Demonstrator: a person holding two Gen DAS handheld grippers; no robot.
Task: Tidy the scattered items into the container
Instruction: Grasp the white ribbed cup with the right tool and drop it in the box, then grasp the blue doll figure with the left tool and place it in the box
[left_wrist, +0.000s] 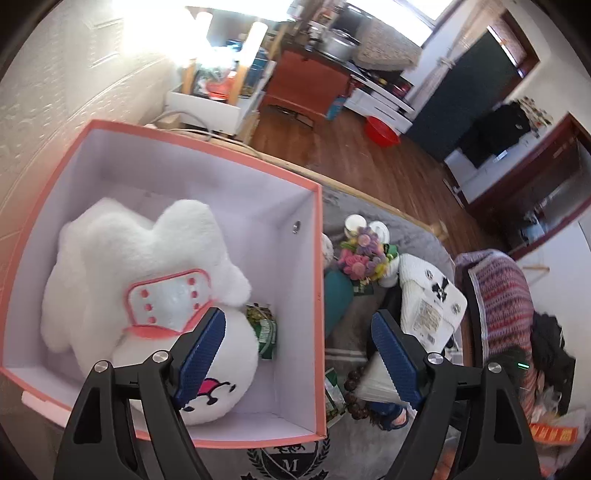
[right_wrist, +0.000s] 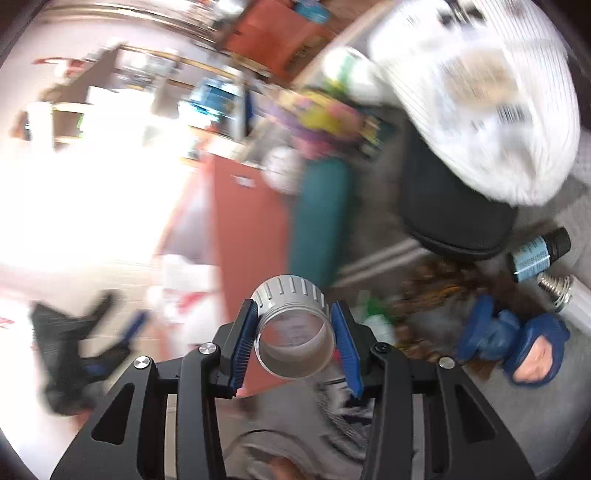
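Note:
A pink box (left_wrist: 320, 280) with a white inside stands at left in the left wrist view. A white plush toy (left_wrist: 140, 266) and a green packet (left_wrist: 265, 328) lie in it. My left gripper (left_wrist: 299, 339) is open and empty above the box's right wall. My right gripper (right_wrist: 293, 332) is shut on a small silver-capped jar (right_wrist: 291, 325), held in the air; that view is blurred. The box's side shows there too (right_wrist: 251, 236). Scattered items lie on the grey cloth: a flower toy (left_wrist: 364, 254), a white knit bag (left_wrist: 424, 291), dark beads (left_wrist: 354, 391), a blue figure (right_wrist: 517, 343).
A teal item (left_wrist: 338, 295) lies by the box. A small dark bottle (right_wrist: 535, 254) and a light bulb (right_wrist: 565, 295) lie at right in the right wrist view. A chair with a knitted cover (left_wrist: 498, 291) stands at right. Wooden floor and kitchen furniture (left_wrist: 306, 88) are beyond.

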